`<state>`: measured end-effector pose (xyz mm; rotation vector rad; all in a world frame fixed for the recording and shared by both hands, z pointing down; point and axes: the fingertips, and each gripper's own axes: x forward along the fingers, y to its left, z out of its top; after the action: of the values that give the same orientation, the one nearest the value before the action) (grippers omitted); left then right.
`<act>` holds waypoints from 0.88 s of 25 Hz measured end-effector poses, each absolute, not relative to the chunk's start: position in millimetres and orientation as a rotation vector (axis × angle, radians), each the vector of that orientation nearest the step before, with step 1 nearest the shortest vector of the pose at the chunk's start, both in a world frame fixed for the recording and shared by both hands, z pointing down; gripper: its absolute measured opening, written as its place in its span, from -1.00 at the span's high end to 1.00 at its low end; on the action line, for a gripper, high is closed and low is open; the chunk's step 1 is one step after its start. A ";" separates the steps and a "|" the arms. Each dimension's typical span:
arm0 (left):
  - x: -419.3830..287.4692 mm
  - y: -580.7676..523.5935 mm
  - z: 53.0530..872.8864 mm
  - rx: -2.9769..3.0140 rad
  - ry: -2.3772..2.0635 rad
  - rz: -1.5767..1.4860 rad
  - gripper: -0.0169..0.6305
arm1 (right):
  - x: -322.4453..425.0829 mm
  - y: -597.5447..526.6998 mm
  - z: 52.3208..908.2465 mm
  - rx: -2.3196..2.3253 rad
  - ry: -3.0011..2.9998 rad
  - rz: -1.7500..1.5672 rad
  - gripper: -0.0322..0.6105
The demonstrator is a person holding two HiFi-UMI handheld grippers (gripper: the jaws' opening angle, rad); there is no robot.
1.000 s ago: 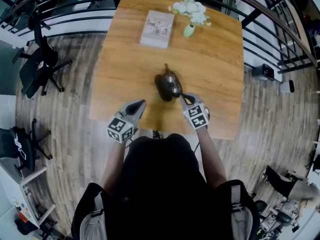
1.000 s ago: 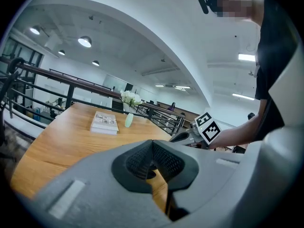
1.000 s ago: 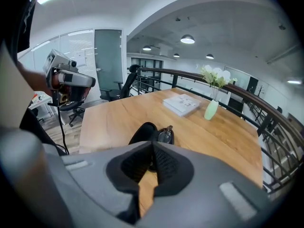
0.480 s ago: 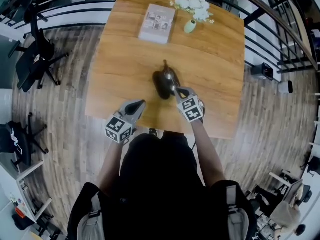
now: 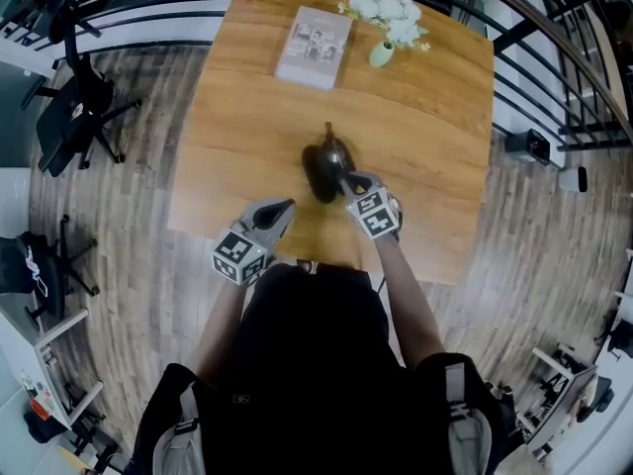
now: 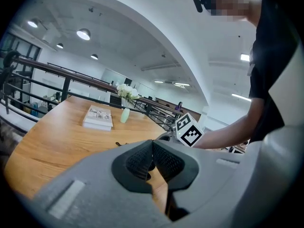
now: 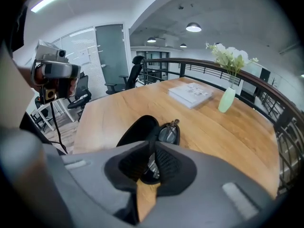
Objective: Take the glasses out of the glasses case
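Note:
An open black glasses case [image 5: 316,174] lies mid-table, and the glasses [image 5: 337,155] rest in its right half. My right gripper [image 5: 349,183] is at the case's near right edge. In the right gripper view its pads meet at the tips [image 7: 153,145], and a thin piece of the glasses [image 7: 167,133] frame shows between them. The case's dark lid [image 7: 135,129] spreads to the left. My left gripper [image 5: 285,207] hangs shut and empty over the table's near edge, left of the case; its pads [image 6: 152,142] touch.
A book [image 5: 314,46] and a pale green vase of white flowers [image 5: 381,53] stand at the far end of the wooden table [image 5: 435,137]. A black railing [image 5: 554,38] runs behind. An office chair [image 5: 79,117] stands on the floor to the left.
My right gripper has moved forward and left, up to the case's near right edge. The left gripper has stayed near the table's front edge.

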<state>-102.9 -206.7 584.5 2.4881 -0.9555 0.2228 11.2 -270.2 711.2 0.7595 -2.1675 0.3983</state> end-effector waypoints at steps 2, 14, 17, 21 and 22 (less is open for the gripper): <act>-98.4 -209.7 585.5 2.487 -0.949 0.230 0.91 | 11.2 -274.2 716.6 0.754 -2.164 0.407 0.78; -99.2 -210.9 596.5 2.443 -0.981 0.270 0.91 | 10.7 -297.8 749.9 0.742 -2.131 0.459 0.73; -104.8 -208.8 601.5 2.422 -1.001 0.284 0.91 | 11.3 -302.6 755.2 0.750 -2.128 0.469 0.72; -106.1 -208.3 605.2 2.408 -1.014 0.289 0.91 | 13.5 -308.1 758.9 0.760 -2.130 0.475 0.71; -105.8 -208.1 605.9 2.406 -1.013 0.291 0.91 | 14.1 -308.9 759.3 0.762 -2.130 0.476 0.71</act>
<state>-105.8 -208.1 605.9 2.4055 -1.0134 0.2911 14.1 -308.9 759.3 0.7616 -2.1295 0.4756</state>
